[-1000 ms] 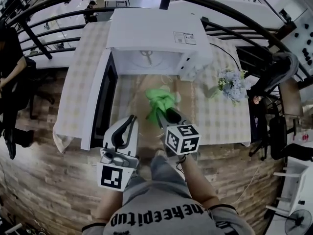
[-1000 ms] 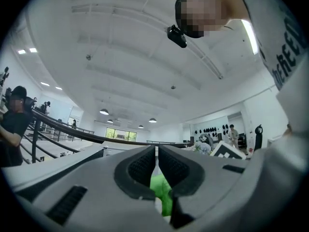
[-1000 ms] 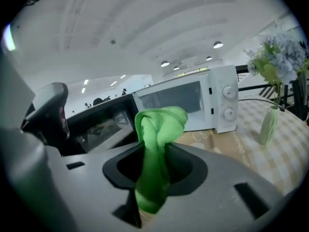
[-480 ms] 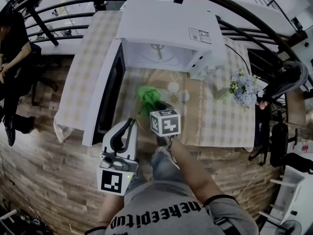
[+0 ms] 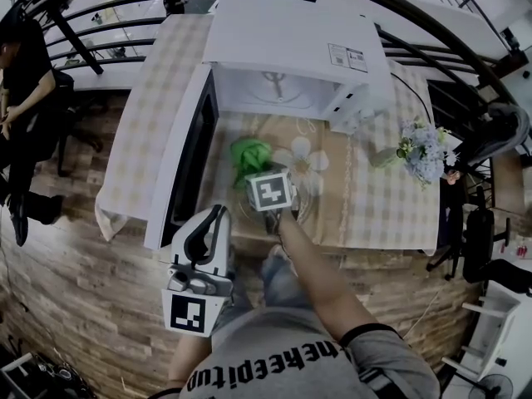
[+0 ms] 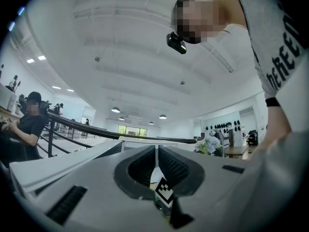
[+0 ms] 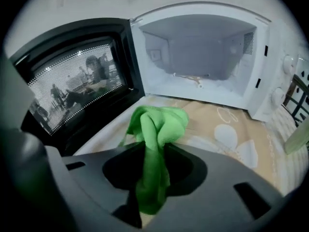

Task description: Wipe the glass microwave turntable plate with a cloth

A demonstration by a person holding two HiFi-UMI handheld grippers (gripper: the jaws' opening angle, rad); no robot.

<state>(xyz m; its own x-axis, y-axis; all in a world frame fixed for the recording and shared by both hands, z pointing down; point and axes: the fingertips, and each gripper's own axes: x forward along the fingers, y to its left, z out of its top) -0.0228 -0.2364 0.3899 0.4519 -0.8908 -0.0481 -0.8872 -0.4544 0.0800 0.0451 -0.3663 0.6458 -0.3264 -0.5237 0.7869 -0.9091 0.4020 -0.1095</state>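
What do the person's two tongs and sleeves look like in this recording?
The left tongs are pale grey-white with black ribbed pads. The right tongs look dark grey. Each carries a white cube with black square markers: the left cube and the right cube. The person wears a grey T-shirt with black lettering, and its short sleeve is edged with a dark band.

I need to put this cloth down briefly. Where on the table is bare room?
Bare checked tablecloth lies left of the open microwave door, and again right of the beige flowered mat, in front of the pale flower bunch. It is crowded before the white microwave, where the right gripper holds the green cloth.
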